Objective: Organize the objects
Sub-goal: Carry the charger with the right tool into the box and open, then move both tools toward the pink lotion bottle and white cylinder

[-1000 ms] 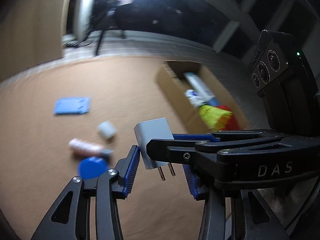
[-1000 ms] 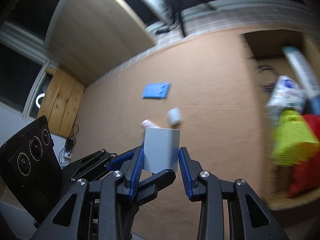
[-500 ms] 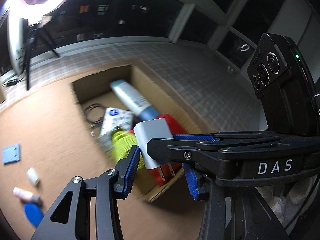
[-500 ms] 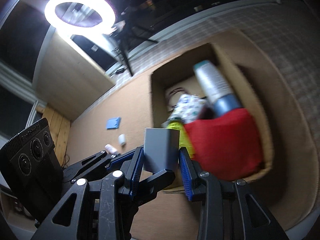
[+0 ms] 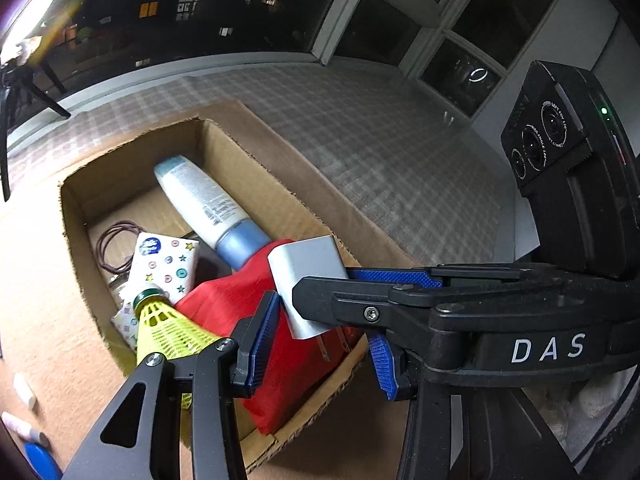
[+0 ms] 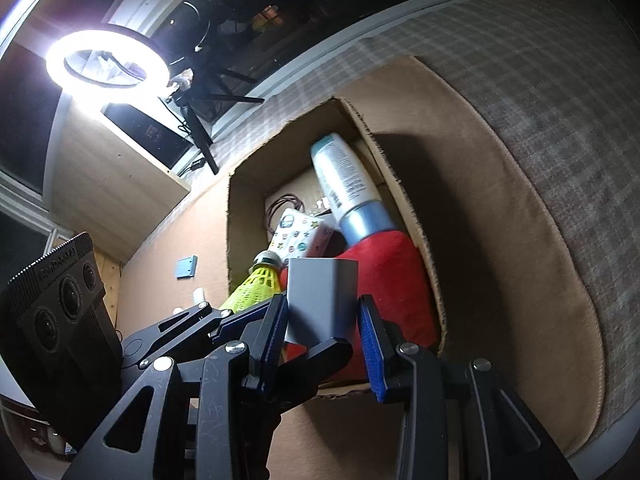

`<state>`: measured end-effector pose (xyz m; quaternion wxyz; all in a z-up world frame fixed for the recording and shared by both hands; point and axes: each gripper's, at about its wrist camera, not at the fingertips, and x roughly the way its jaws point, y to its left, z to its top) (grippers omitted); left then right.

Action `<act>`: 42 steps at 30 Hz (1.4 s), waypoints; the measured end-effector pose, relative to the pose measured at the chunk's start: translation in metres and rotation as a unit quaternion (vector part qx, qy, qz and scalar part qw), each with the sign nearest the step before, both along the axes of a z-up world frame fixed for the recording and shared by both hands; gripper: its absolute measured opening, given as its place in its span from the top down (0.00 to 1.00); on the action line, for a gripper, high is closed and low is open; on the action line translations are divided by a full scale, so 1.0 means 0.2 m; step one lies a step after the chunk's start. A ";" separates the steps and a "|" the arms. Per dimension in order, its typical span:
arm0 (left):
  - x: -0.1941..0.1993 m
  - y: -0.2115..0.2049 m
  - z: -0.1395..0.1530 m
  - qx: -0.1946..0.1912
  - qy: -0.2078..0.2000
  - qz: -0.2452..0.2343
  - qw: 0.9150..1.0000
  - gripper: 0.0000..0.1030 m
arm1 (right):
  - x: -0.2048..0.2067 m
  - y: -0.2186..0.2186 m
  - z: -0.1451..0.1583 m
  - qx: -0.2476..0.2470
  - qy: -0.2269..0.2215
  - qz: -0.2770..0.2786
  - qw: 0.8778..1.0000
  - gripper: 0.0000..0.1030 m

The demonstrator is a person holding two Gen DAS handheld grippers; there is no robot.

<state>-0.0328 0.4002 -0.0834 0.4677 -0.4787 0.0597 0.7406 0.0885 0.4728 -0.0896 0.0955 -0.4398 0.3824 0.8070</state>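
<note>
Both grippers clenched on one grey plug adapter (image 5: 306, 280): left gripper (image 5: 320, 340), right gripper (image 6: 322, 330). Adapter hung over box (image 5: 288, 184) near edge, above red cloth (image 5: 224, 304). Risk: uneven release could tip it outside box; prongs might snag cloth.

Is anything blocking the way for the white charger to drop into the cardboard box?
Nothing covers the cardboard box; its top is open. The white charger hangs over the red cloth inside, so it would likely land on that. The bottle and yellow shuttlecock lie to the sides.
</note>
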 end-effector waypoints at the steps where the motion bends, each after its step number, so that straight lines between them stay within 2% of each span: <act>1: 0.00 0.00 0.00 -0.001 -0.001 0.000 1.000 0.55 | 0.00 0.00 -0.01 0.000 -0.001 0.000 1.000 0.68; 8: -0.02 0.01 -0.02 -0.010 -0.009 0.000 1.000 0.55 | -0.01 0.00 -0.01 0.016 -0.002 0.001 1.000 0.67; 10: -0.03 0.00 -0.02 -0.014 -0.005 0.001 1.000 0.50 | -0.02 0.00 0.00 0.035 -0.009 0.000 0.999 0.61; 12: -0.02 0.00 -0.02 -0.018 -0.001 0.001 1.000 0.48 | -0.01 0.00 0.01 0.050 -0.011 -0.006 0.999 0.50; 13: -0.02 -0.01 -0.01 -0.022 0.001 0.003 1.000 0.45 | -0.01 0.00 0.02 0.055 -0.010 -0.011 0.998 0.49; 24: -0.01 -0.19 0.05 -0.018 0.011 0.020 1.000 0.44 | -0.02 -0.06 0.07 0.098 -0.010 -0.022 0.995 0.48; 34: -0.07 -0.55 0.08 -0.020 0.013 0.069 0.997 0.44 | -0.14 -0.27 0.16 0.095 0.023 0.024 0.995 0.48; 42: -0.19 -0.99 0.01 -0.032 -0.005 0.149 0.988 0.44 | -0.33 -0.51 0.18 0.091 0.029 0.083 0.992 0.48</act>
